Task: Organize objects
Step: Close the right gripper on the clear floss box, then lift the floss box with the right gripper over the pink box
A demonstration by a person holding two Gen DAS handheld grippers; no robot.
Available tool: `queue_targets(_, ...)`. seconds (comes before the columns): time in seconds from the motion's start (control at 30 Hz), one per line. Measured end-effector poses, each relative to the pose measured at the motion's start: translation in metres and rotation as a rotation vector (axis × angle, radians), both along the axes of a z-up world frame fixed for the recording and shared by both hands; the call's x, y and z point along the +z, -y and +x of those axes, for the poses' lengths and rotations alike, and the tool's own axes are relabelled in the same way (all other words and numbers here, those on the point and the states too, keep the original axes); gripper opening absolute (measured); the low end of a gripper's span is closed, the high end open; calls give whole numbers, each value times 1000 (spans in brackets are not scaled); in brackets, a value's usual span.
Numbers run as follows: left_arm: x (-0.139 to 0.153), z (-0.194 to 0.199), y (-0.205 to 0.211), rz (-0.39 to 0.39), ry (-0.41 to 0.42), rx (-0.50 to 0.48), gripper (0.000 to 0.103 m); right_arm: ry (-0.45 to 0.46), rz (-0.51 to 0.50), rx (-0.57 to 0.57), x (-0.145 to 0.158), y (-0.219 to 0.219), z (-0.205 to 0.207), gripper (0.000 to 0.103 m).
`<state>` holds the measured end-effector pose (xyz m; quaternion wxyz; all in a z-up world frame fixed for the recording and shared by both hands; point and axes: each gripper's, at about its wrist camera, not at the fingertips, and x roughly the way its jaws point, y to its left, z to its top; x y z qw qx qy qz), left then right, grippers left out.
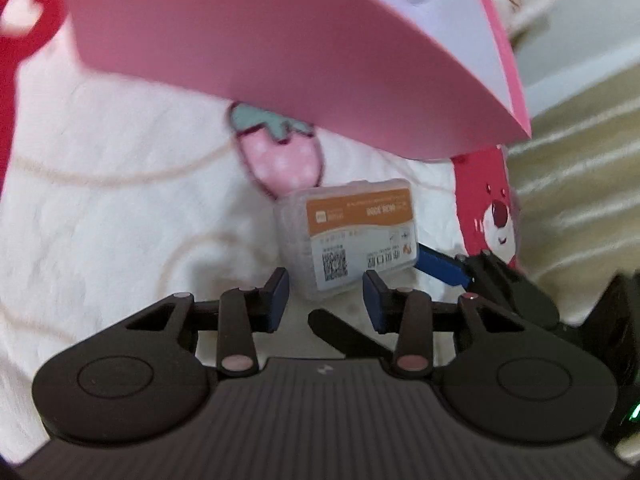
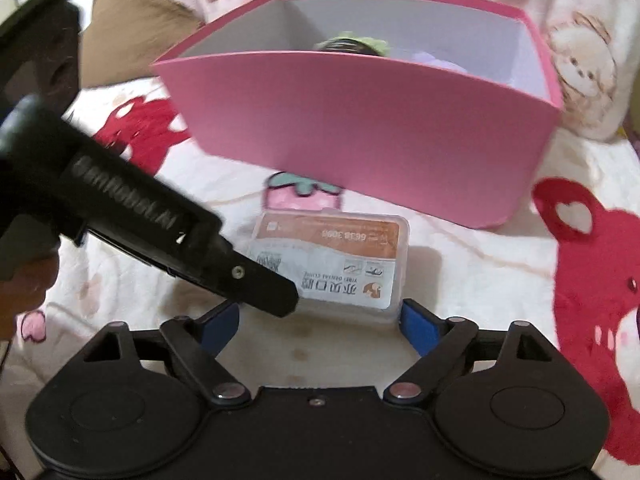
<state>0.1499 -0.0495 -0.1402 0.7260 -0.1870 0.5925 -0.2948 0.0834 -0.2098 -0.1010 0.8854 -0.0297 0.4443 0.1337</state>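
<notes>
The left gripper (image 1: 325,294) is held low and nearly level, its 2 blue-padded jaws standing apart with nothing between them. The right gripper (image 2: 320,322) sits just beside it on the right, also low and pointing forward, its jaws spread wide. In the right wrist view the left gripper's black body crosses from the upper left, its tip overlapping the near left corner of the case; whether it touches cannot be told.

Everything rests on a white quilted blanket (image 2: 460,264) printed with red bears and pink strawberries. To the far right in the left wrist view a striped beige fabric (image 1: 580,184) borders the blanket.

The small clear plastic case with an orange and white label (image 1: 348,232) lies flat on the blanket just ahead of both grippers. In the right wrist view the case (image 2: 332,258) sits just beyond the open jaws and roughly between their tips, the right blue pad close to its near right corner. Behind it stands the open pink cardboard box with a white inside (image 2: 360,128), holding a pale purple item and a green-edged one, both mostly hidden.
</notes>
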Motion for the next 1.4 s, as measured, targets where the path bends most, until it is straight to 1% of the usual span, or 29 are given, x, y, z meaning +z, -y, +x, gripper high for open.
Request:
queue_targets(0.07, 9, -3, -2, 41, 77, 15, 40, -17, -16, 11, -1, -5, 0, 91)
queue_targets(0.13, 21, -6, 1, 99, 187, 2, 39, -21, -25, 8, 2, -4, 2, 89)
queue_targets(0.17, 25, -7, 2, 119, 225, -6, 38, -19, -20, -4, 5, -2, 3, 89)
queue_targets(0.2, 25, -7, 2, 124, 240, -7, 38, -16, -13, -22, 8, 0, 3, 90)
queue_targets(0.27, 20, -2, -1, 93, 215, 0, 39, -11, 10, -53, 13, 4, 4, 90)
queue_targets(0.33, 15, 4, -9, 43, 173, 45, 39, -24, 42, -66, 17, 8, 7, 90)
queue_targets(0.4, 14, 5, -9, 37, 188, 59, 39, -40, 63, -67, 18, 5, 9, 90)
queue_targets(0.47, 12, 7, -6, 27, 190, 66, 38, -49, 58, -70, 17, 1, 11, 91)
queue_targets(0.63, -1, 13, -9, -47, 118, 52, 39, -74, 29, -89, 8, -4, 21, 94)
queue_targets(0.73, -1, 11, -3, -39, 135, 43, 39, -89, 0, -84, 2, -8, 27, 95)
queue_targets(0.87, -6, 14, -3, -52, 120, 55, 41, -92, -16, -94, -3, -10, 31, 96)
queue_targets(1.0, -10, 15, 1, -51, 125, 51, 46, -99, -3, -113, -9, -9, 35, 97)
queue_targets(1.07, -9, 13, 2, -45, 134, 50, 46, -96, -6, -124, -10, -10, 35, 97)
queue_targets(1.2, -5, 11, 0, -48, 122, 43, 44, -103, -43, -103, -4, -15, 34, 96)
queue_targets(1.3, 2, 8, -6, -57, 107, 31, 43, -121, -21, -104, 5, -15, 31, 96)
queue_targets(1.4, 13, 4, -12, -53, 113, 17, 43, -136, -5, -103, 17, -18, 28, 96)
